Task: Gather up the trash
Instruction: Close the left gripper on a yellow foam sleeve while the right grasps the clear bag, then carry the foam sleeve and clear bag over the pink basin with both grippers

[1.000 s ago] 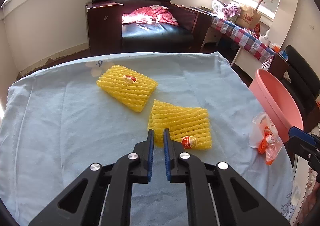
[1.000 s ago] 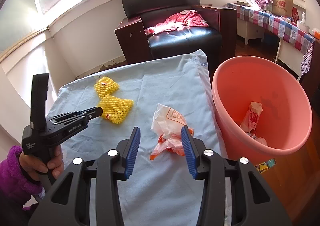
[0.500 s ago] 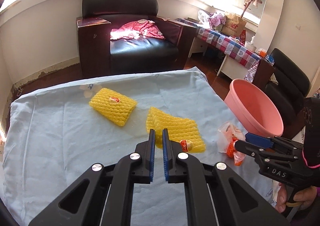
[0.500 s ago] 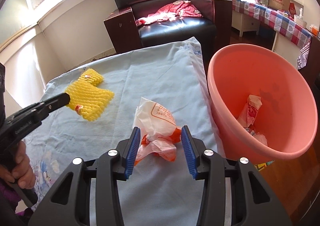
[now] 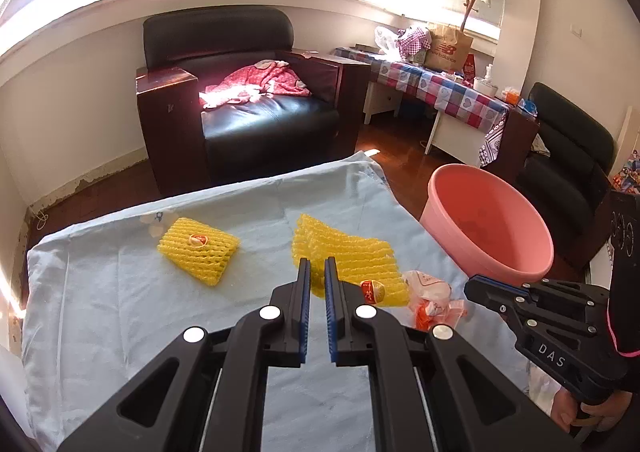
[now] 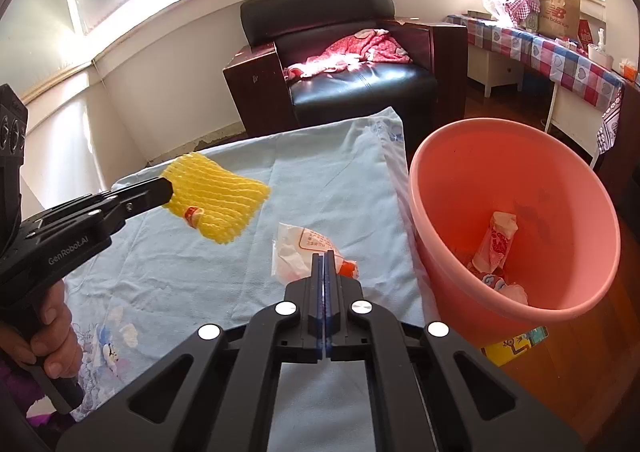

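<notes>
Yellow foam netting [image 6: 218,208] now hangs clear of the worktop [image 6: 192,276], clamped at one edge in my left gripper [image 6: 166,190]; half a second ago that sleeve lay flat on the cloth. From the left wrist camera the left gripper [image 5: 314,280] shows its blue pads drawn close with the netting [image 5: 348,262] caught at their tips. My right gripper [image 6: 324,256] has changed too: its fingers were spread either side of the crumpled plastic bag [image 6: 300,252] before, and now they are pressed together on the bag's near end, with orange plastic showing just beside the pads. The bag [image 5: 434,298] still lies on the worktop near its right edge. A second yellow netting sleeve [image 5: 198,250] with a small round sticker sits untouched farther left on the cloth. The worktop is covered by a pale blue sheet [image 5: 100,312], wrinkled, with a printed floral patch near my left hand [image 6: 52,336]. Just off the right edge stands the pink bin [image 6: 516,212], rim near the sheet, with a white and red wrapper [image 6: 498,244] and other scraps in its bottom. Beyond the worktop is a black leather armchair [image 5: 248,92] with dark wooden sides and a red patterned garment [image 5: 256,84] on its seat, sunlit. To the right runs a side table under a checked cloth [image 5: 436,86], carrying a brown paper bag [image 5: 446,48] and small items too small to tell. Dark wooden flooring lies between them.
</notes>
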{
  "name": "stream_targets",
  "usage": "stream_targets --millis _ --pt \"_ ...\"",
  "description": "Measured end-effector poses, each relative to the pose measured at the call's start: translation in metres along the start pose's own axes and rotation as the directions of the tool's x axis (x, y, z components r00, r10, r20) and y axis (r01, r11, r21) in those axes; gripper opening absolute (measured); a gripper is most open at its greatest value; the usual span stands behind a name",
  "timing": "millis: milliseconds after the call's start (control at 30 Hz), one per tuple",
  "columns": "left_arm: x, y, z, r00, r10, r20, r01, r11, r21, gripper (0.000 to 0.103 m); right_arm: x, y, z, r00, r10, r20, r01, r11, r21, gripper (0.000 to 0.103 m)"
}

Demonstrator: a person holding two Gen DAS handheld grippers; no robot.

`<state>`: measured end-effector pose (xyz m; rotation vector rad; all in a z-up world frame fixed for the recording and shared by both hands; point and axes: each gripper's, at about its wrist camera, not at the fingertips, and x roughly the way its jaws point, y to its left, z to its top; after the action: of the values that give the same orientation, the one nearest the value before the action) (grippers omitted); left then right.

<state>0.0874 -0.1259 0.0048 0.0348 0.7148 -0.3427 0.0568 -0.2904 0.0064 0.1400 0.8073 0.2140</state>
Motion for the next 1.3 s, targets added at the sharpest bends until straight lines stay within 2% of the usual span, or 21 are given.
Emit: stream_targets --millis 133,267,300,333,400,433,700,767,800,833,1067,1300 --pt "0.000 -0.009 0.002 1.000 -0.006 0.005 0.006 1.000 0.018 0.006 -0.006 -0.002 0.002 1.000 0.019 0.015 -0.019 1.000 0.006 0.001" --pt "0.000 -0.012 0.003 1.000 -0.009 0.003 0.009 1.000 0.021 0.006 0.000 -0.003 0.004 0.999 0.041 -0.022 -0.041 0.999 0.019 0.001" --pt "0.000 -0.012 0.003 1.000 -0.009 0.002 0.009 1.000 0.020 0.006 0.003 -0.004 0.005 0.998 0.054 -0.037 -0.053 0.998 0.026 0.006" --pt "0.000 -0.013 0.003 1.000 -0.009 0.000 0.009 1.000 0.017 0.006 0.007 -0.005 0.006 0.996 0.075 -0.051 -0.073 0.997 0.039 0.024" --pt "0.001 -0.010 0.003 1.000 -0.010 -0.003 0.010 1.000 0.006 0.006 0.010 -0.006 0.007 0.994 0.096 -0.046 -0.093 0.994 0.057 0.049" --pt "0.001 -0.008 0.002 1.000 -0.011 -0.004 0.011 1.000 0.001 0.006 0.011 -0.005 0.009 0.995 0.092 -0.046 -0.089 0.994 0.056 0.050" --pt "0.002 0.018 -0.002 1.000 -0.014 -0.020 0.013 0.997 -0.071 0.006 0.043 0.001 0.004 0.990 0.031 -0.141 -0.027 0.999 0.026 0.050" --pt "0.001 0.022 -0.002 1.000 -0.009 -0.018 0.007 0.997 -0.078 0.006 0.044 0.003 0.001 0.989 0.038 -0.140 -0.035 0.999 0.019 0.049" --pt "0.001 0.023 -0.002 1.000 -0.008 -0.018 0.006 0.997 -0.081 0.006 0.044 0.004 0.000 0.990 0.037 -0.137 -0.036 0.999 0.014 0.036" --pt "0.000 0.024 -0.001 1.000 -0.008 -0.015 0.007 0.997 -0.083 0.006 0.044 0.004 -0.001 0.990 0.033 -0.138 -0.032 0.999 0.009 0.028" --pt "-0.006 0.012 0.011 0.999 -0.032 0.014 0.033 0.997 -0.071 0.006 0.007 0.004 0.007 1.000 0.028 -0.005 -0.028 1.000 0.000 0.027" --pt "-0.007 -0.025 0.033 0.993 -0.103 0.060 0.105 0.994 -0.023 0.006 -0.039 -0.024 0.022 0.987 -0.084 0.138 0.076 0.995 0.062 0.027"
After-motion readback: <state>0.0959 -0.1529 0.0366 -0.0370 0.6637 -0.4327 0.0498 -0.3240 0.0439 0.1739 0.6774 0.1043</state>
